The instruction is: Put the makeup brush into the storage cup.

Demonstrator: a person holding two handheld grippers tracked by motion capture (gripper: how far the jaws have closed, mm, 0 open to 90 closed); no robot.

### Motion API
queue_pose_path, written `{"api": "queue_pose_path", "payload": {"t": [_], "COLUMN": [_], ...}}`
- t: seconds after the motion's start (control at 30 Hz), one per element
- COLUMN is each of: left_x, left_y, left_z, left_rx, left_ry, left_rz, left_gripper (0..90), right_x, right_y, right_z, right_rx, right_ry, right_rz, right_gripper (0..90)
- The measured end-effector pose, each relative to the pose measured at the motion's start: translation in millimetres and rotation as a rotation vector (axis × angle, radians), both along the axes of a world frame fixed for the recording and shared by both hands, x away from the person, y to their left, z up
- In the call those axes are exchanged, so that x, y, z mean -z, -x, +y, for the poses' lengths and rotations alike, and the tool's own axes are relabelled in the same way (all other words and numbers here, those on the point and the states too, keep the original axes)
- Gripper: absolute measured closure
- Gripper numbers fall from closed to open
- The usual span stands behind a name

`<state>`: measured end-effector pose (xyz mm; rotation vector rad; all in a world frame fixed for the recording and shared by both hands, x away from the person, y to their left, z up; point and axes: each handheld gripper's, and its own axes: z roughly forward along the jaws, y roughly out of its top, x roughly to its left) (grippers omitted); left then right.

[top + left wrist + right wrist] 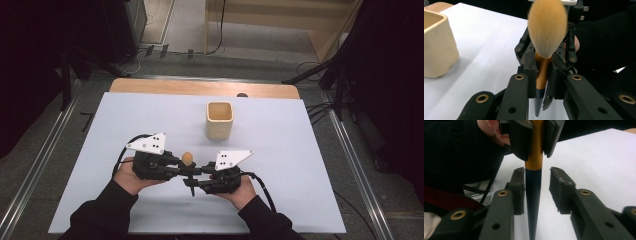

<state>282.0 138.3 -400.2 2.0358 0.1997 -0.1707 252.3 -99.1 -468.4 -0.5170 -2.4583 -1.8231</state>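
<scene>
The brush point(543, 62) stands upright between my two grippers, above the near middle of the desk point(280, 150), its orange-tan bristles point(187, 158) on top and its handle running down from orange to a dark pointed tip. My left gripper point(176, 169) has its jaws clenched on the orange part of the handle, just under the bristles; in the left gripper view the handle sits squeezed between the two black pads. My right gripper point(534, 188) faces it from the other side, with its jaws set around the dark lower part of the handle. In the right gripper view one pad lies against the handle or nearly so, while the other stands clearly apart from it, so these jaws are released and not yet grasping the brush. The two grippers nearly meet around the brush, with my hands on the outer sides and black sleeves running back to the near edge. A cream square cup point(219, 120) stands farther out on the desk, well apart from the brush and slightly to the right. The desk has a pale cover, with a strip of bare wood showing at the far edge.
</scene>
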Motion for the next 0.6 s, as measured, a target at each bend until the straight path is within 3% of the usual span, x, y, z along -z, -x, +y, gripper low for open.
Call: {"api": "queue_pose_path", "payload": {"t": [0.33, 0.6], "left_x": [4.9, 5.7], "left_y": [-1.3, -2.3], "left_z": [-0.1, 0.5], "left_rx": [-0.012, -0.016], "left_ry": [0.007, 0.011], "left_rz": [-0.002, 0.012], "left_gripper": [79.4, 79.0], "right_x": [-0.5, -1.3], "right_y": [0.0, 0.1], "right_z": [-0.5, -0.4], "right_rx": [0.0, 0.0], "right_ry": [-0.001, 0.011], "right_rz": [0.006, -0.001], "right_gripper": [77.9, 78.8]}}
